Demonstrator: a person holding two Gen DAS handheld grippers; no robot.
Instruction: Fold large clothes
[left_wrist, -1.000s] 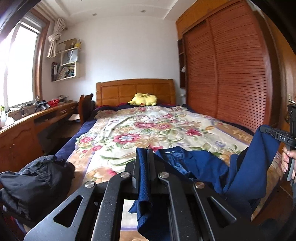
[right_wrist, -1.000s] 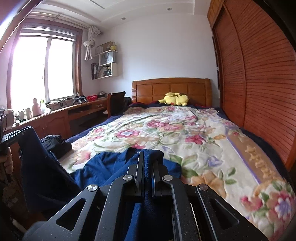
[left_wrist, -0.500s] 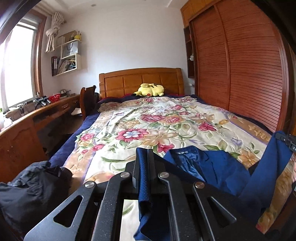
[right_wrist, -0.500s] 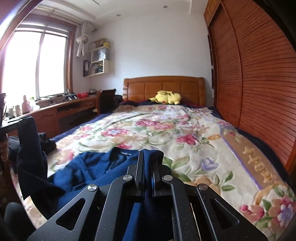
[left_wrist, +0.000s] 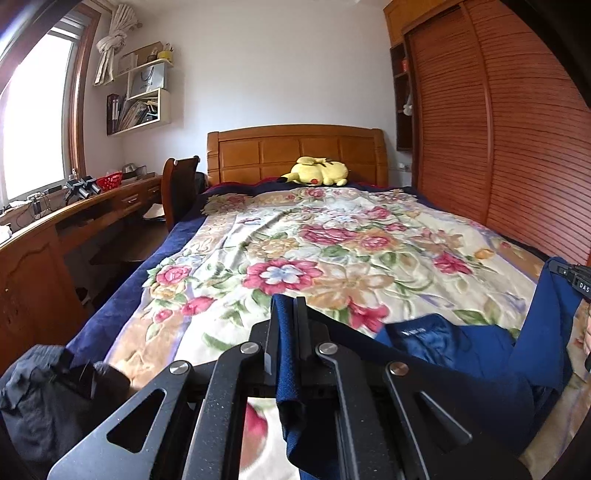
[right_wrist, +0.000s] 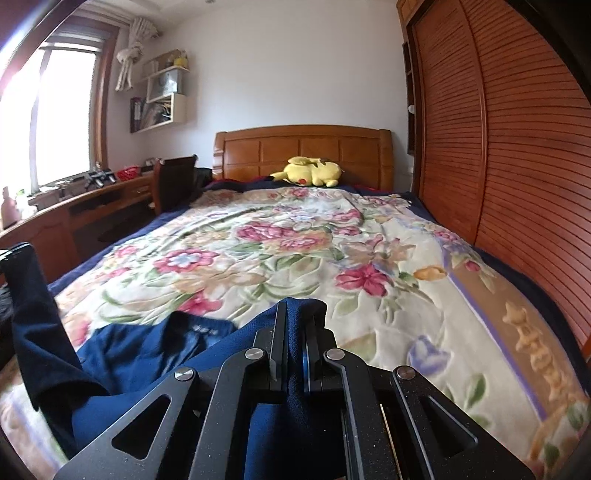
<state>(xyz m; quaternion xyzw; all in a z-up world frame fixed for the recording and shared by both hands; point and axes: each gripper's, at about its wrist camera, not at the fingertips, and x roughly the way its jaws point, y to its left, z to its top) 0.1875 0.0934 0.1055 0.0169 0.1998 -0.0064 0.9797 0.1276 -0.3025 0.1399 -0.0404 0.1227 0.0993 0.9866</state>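
You are carrying dark blue cloth garment (left_wrist: 436, 354) further over floral bed (left_wrist: 332, 236); left tool (left_wrist: 286, 332), right tool (right_wrist: 295, 332) both clamping it, spreading starting.

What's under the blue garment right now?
The dark blue fabric garment sags onto the floral quilted bedspread, strung between the shut left claw and right claw. Whatever the bedspread carries beneath its folds is covered.
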